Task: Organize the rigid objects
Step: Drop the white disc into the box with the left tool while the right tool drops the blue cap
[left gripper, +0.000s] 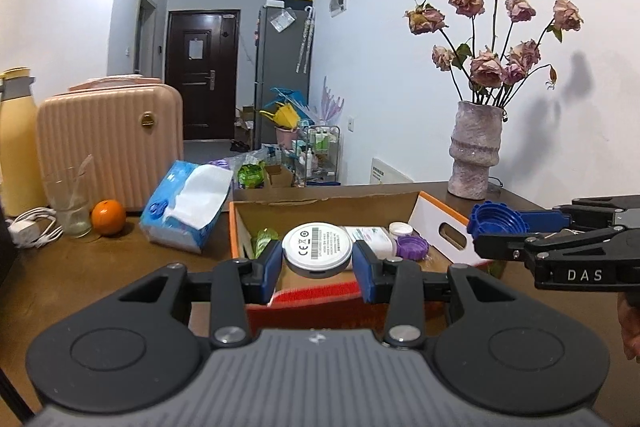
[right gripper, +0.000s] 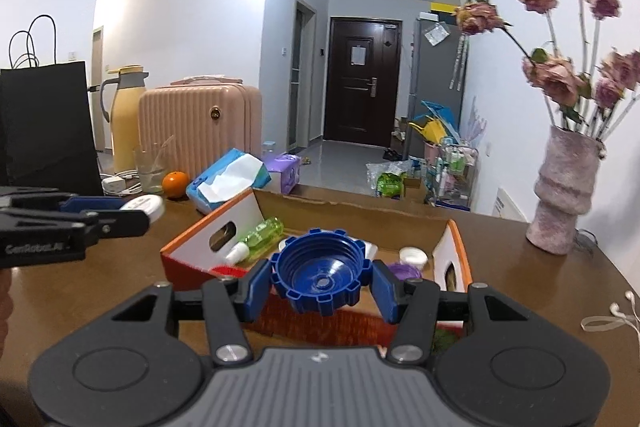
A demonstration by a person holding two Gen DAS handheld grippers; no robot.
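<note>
- Two grippers are loaded, both held level above the near edge of the cardboard box.
- My left gripper is clamped on a white round disc, its printed label facing my camera, blue pads pressed on both sides.
- My right gripper pinches a blue ribbed cap, hollow side toward the lens; its left pad touches the rim, but I cannot tell whether the right pad does.
- From the left wrist view I see the right gripper reaching in from the side, over the box's right wall.
- Inside the box lie a green bottle, a purple lid, a small white cap and a white packet; both held pieces hang above them.
- Beyond the box on the brown table I see a tissue pack, an orange beside a glass, and a white charger cable.
- Further back stand a pink suitcase, a yellow flask, and a vase of dried roses at the right.
</note>
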